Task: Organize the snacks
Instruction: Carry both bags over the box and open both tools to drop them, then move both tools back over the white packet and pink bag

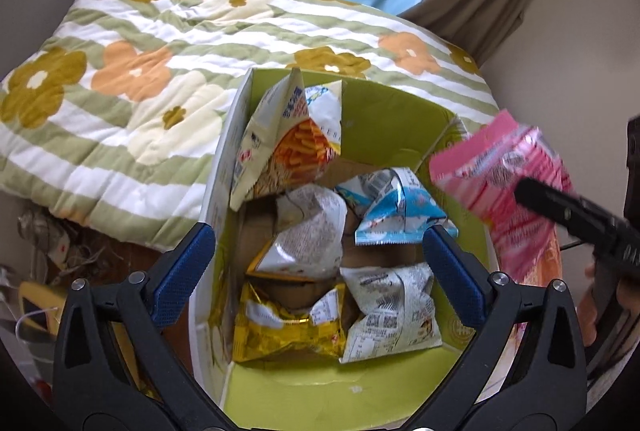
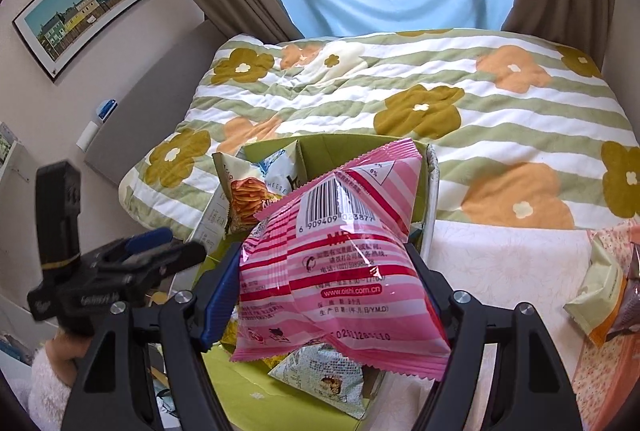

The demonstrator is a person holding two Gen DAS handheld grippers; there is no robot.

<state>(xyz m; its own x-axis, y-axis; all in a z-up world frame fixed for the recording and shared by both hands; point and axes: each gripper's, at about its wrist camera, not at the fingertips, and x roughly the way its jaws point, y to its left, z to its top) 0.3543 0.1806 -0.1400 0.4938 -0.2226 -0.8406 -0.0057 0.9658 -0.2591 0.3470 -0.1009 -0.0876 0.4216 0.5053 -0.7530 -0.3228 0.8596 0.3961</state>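
Two grippers are working over a bed, where a flowered quilt (image 2: pixel 440 99) is spreading from nine to three o'clock behind everything else. Sitting against its near edge is a green-lined cardboard box (image 1: pixel 384 111), open at the top and already holding several snack bags: an orange-and-white bag (image 1: pixel 288 147) is leaning upright at eleven o'clock inside it, a blue bag (image 1: pixel 396 211) is lying at two o'clock, a yellow bag (image 1: pixel 280 331) at seven o'clock and a grey printed bag (image 1: pixel 396 311) at five o'clock. The right gripper (image 2: pixel 328 295) is hanging over the box's three o'clock rim, its jaws pinching a pink striped bag (image 2: pixel 340 263) by both sides, barcode facing up. The left gripper (image 1: pixel 316 263) is hovering directly above the box with its jaws spread wide and gripping nothing, its blue pads (image 1: pixel 184 271) straddling the box's nine o'clock wall.
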